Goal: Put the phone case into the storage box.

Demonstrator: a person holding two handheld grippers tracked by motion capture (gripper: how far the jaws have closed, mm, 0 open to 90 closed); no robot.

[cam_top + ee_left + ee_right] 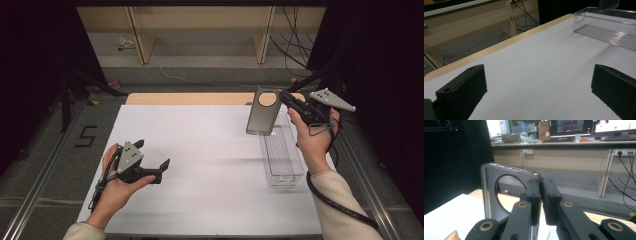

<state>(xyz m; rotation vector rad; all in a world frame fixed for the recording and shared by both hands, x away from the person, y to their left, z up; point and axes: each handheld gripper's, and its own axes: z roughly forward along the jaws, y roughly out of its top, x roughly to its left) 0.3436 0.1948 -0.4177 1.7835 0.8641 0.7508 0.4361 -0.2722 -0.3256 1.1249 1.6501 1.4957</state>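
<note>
A grey phone case (262, 112) with a round camera cut-out hangs upright over the far end of a clear plastic tray (282, 160). My right gripper (284, 96) is shut on the case's top right edge. In the right gripper view the two jaws (541, 192) pinch the case's rim (487, 195) beside the cut-out. My left gripper (153, 154) rests low over the white table top (200, 165) at the front left, open with nothing between its fingers. The left gripper view has its jaws (539, 85) wide apart, with the tray (604, 27) and the case's lower end (607, 5) farther off.
The tray lies lengthwise along the table's right edge. Behind the table stand wooden shelf legs (137, 35) and loose cables (292, 45). A "5" marking (86, 136) is on the floor at the left. A desk with monitors (566, 127) is in the right gripper view.
</note>
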